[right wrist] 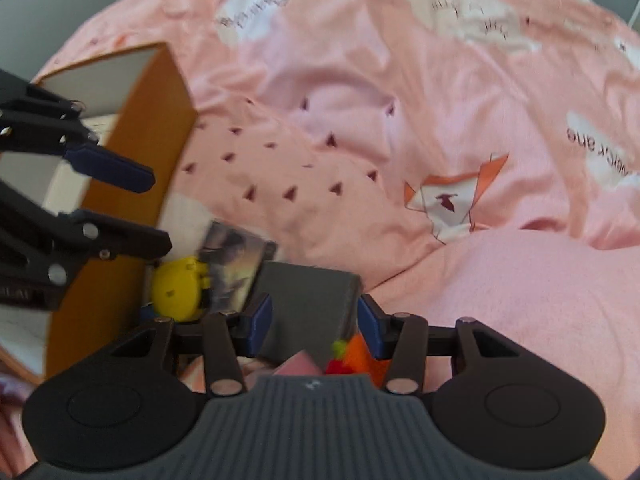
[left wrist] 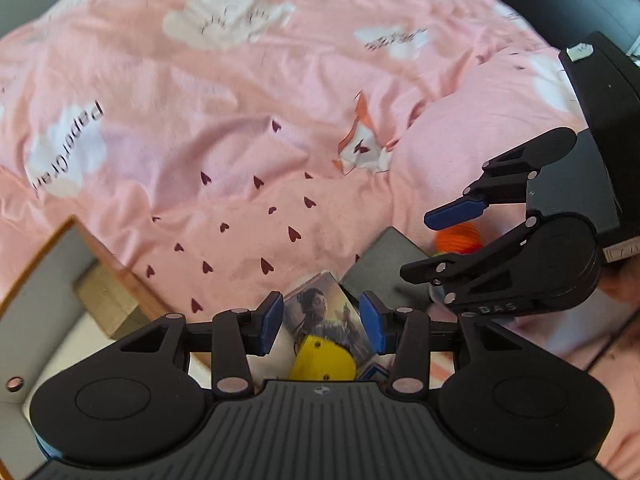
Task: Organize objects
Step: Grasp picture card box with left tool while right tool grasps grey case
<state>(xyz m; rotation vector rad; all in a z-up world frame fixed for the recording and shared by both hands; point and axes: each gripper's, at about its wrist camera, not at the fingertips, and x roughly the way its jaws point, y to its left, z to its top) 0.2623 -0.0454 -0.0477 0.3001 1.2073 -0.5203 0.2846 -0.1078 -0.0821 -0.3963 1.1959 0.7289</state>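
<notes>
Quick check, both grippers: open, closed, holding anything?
Left gripper: open, empty, jaws apart above the picture card and the yellow toy.
Right gripper: open, empty, jaws either side of the grey box, not clamped on it.

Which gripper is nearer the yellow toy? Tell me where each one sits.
Left. The left gripper hangs open directly over the yellow toy, which shows between its fingers. The right gripper sits off to the toy's right, open around the grey box.
</notes>
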